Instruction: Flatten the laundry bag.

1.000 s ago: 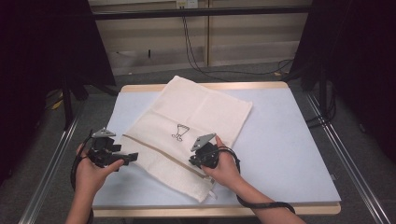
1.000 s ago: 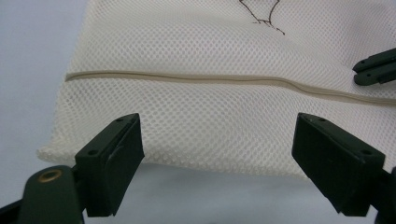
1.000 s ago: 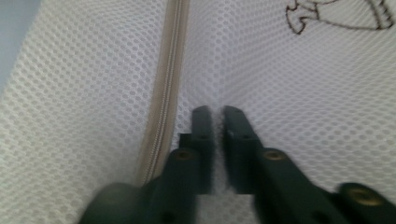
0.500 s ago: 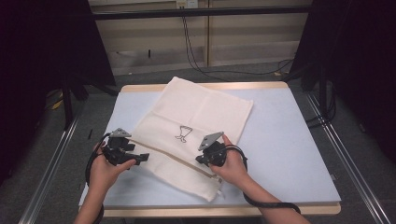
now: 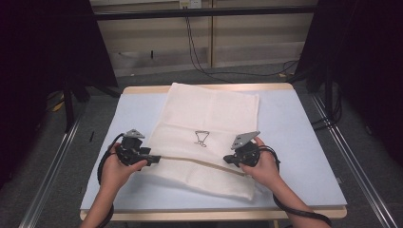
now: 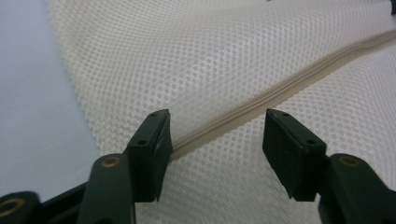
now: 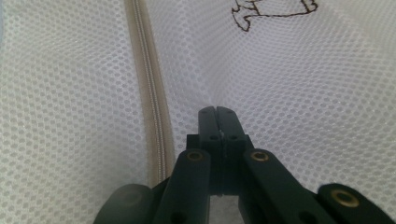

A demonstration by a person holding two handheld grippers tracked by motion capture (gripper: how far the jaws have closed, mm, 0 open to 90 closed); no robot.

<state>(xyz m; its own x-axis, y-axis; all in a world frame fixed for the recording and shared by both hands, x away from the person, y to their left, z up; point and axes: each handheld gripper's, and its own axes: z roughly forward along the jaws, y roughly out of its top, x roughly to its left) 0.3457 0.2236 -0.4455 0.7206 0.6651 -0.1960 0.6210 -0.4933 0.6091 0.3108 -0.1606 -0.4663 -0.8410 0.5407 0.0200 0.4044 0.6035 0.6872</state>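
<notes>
Mesh bag [image 5: 209, 123] covers blue mat [image 5: 294, 142], cables [image 5: 199, 52] behind.

The mesh bag [image 5: 209, 137] was cream-white, its weave a fine, regular honeycomb of tiny holes, seen close in both gripper views. A beige zipper strip [image 5: 190, 159] crossed it from left to right, slightly darker than the mesh around it, with fine parallel ribs along its length. Near the bag's middle sat a small dark brown line drawing [image 5: 202, 137]. The table top [image 5: 304, 142] was pale blue-grey, edged with a light wooden rim [image 5: 280, 87]. The left gripper [image 5: 153, 160] and the right gripper [image 5: 227, 159] were both black, each topped by a grey plate, with small brass-coloured rivets on their jaws. The floor [image 5: 57, 156] was dark grey.
</notes>
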